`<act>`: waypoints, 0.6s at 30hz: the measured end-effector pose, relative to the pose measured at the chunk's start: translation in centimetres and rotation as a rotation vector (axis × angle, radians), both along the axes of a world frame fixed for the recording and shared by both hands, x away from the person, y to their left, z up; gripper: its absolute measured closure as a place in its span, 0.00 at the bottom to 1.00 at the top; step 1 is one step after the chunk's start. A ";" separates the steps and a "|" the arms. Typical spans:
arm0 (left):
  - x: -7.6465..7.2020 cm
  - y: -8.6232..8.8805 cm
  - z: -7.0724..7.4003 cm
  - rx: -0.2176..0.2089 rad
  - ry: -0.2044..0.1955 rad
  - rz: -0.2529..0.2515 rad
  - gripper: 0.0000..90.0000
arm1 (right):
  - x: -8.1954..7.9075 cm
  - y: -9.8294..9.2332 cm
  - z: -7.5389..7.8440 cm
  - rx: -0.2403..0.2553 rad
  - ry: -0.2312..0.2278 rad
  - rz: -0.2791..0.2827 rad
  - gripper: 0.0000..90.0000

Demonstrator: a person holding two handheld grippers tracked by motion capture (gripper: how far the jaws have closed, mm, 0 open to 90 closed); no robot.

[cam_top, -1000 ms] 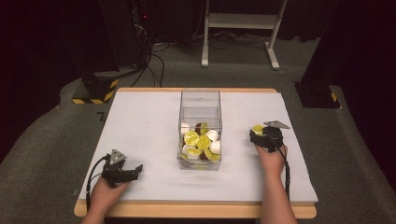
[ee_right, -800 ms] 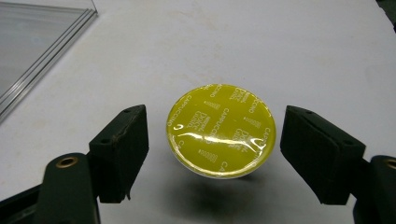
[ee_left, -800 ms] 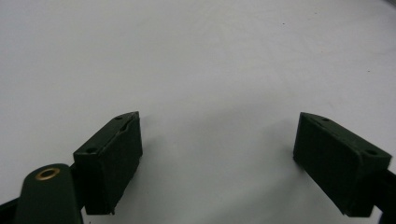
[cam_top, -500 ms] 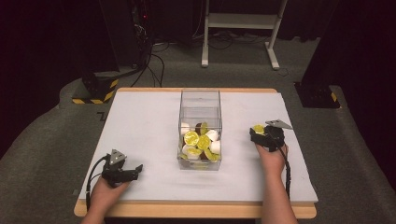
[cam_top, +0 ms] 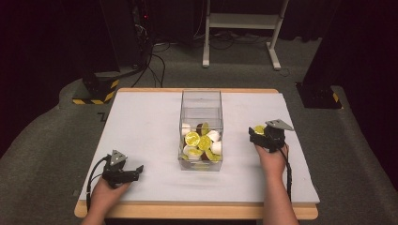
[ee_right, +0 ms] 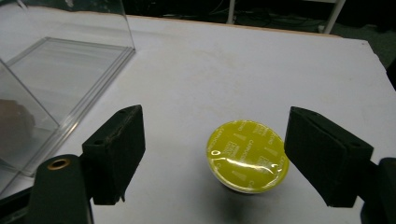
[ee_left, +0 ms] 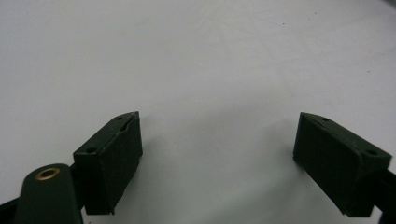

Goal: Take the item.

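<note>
A capsule with a yellow foil lid (ee_right: 246, 154) stands upright on the white table between the wide-apart jaws of my right gripper (ee_right: 212, 154), untouched by either. From above, that capsule (cam_top: 259, 129) sits just ahead of the right gripper (cam_top: 258, 133), to the right of a clear plastic box (cam_top: 201, 101) that holds several yellow-lidded and white capsules (cam_top: 202, 143). My left gripper (cam_top: 137, 169) rests open near the front left of the table; its own view has bare white table (ee_left: 210, 70) between the fingers (ee_left: 109, 161).
The clear box's wall and base (ee_right: 70, 60) lie to the left in the right gripper view. Beyond the table's far edge are a white frame stand (cam_top: 241, 28), black cables and a yellow-black striped block (cam_top: 96, 93) on the floor.
</note>
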State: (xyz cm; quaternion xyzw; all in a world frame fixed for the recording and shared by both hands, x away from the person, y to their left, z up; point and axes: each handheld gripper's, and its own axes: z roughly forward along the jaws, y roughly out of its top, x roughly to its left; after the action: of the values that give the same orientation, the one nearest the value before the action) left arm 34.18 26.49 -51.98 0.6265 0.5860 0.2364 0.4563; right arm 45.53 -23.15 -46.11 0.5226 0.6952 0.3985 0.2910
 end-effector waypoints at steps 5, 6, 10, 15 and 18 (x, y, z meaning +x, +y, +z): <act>0.0 0.0 0.0 -0.006 0.000 0.003 0.17 | -0.9 0.8 0.2 -0.023 -0.010 0.008 0.27; 0.0 0.0 0.0 -0.007 0.000 0.003 0.17 | -1.2 1.0 0.2 -0.035 -0.019 -0.004 0.28; 0.0 0.0 0.0 -0.007 0.001 0.003 0.17 | -1.9 1.5 0.4 -0.045 -0.029 0.004 0.32; 0.0 0.0 0.0 -0.002 0.004 -0.001 0.17 | -2.7 2.0 0.6 -0.021 -0.023 0.034 0.32; 0.0 0.0 0.0 0.000 0.007 -0.002 0.17 | -3.3 2.4 0.6 -0.017 -0.025 0.049 0.33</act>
State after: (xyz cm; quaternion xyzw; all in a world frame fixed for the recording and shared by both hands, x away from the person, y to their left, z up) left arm 34.18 26.53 -51.95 0.6280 0.5868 0.2338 0.4546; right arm 42.26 -20.72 -45.48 0.4979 0.7076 0.4060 0.2942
